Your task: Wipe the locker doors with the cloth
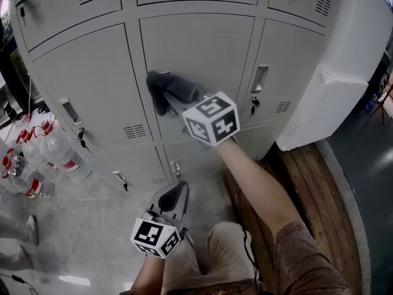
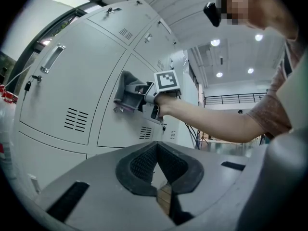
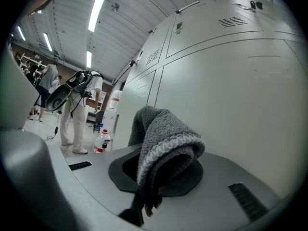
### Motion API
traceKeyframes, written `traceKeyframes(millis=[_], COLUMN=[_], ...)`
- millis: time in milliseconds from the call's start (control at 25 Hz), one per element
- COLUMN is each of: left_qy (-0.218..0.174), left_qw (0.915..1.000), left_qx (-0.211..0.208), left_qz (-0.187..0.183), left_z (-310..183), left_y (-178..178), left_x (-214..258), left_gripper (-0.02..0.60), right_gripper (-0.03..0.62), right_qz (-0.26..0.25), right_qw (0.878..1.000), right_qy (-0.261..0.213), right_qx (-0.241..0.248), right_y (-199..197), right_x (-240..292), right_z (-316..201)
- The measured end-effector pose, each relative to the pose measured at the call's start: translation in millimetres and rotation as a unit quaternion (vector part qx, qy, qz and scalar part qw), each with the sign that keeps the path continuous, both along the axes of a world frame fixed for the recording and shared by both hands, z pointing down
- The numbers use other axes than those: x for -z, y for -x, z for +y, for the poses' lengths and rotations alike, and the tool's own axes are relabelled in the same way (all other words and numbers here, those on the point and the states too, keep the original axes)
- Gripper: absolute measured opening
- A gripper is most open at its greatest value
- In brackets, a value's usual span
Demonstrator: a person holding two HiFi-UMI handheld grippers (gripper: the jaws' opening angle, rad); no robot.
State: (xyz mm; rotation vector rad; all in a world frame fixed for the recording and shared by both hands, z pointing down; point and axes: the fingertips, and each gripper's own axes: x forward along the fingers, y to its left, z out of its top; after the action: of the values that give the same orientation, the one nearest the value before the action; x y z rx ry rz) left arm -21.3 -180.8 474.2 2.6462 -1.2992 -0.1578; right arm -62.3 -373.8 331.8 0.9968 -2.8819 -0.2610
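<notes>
Cloth (image 1: 158, 96): grey, folded, pressed against the middle locker door (image 1: 206, 48) near its left edge.
Right gripper (image 3: 157, 166): jaws clamped on the cloth, held up at that door.
Left gripper (image 2: 157, 166): jaws together, nothing between them, held low.

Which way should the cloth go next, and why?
Probably slide the right gripper, shut on the cloth, rightward across the middle locker door. The cloth sits near that door's left edge, so most of the door lies to its right.

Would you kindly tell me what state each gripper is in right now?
Left gripper: closed, empty.
Right gripper: closed on the grey terry cloth.
</notes>
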Motion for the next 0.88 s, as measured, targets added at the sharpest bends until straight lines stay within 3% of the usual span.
traceKeyframes(millis=[360,880], left_qy=[-0.003,-0.002], left_qw=[1.0000,1.0000], left_qx=[-0.003,-0.003], left_qz=[-0.001,-0.006], left_z=[-0.8,0.9], left_y=[-4.7,-5.4], left_x=[0.7,-1.3], left_gripper=[-0.006,-0.006], right_gripper=[0.037,0.037], right_qz=[-0.012,-0.030], right_qw=[1.000,0.995], right_qy=[-0.001,0.002], right_qx=[-0.025,-0.098], right_y=[-52.7,-144.2], right_x=[-1.0,-9.1], right_z=[-10.0,-26.4])
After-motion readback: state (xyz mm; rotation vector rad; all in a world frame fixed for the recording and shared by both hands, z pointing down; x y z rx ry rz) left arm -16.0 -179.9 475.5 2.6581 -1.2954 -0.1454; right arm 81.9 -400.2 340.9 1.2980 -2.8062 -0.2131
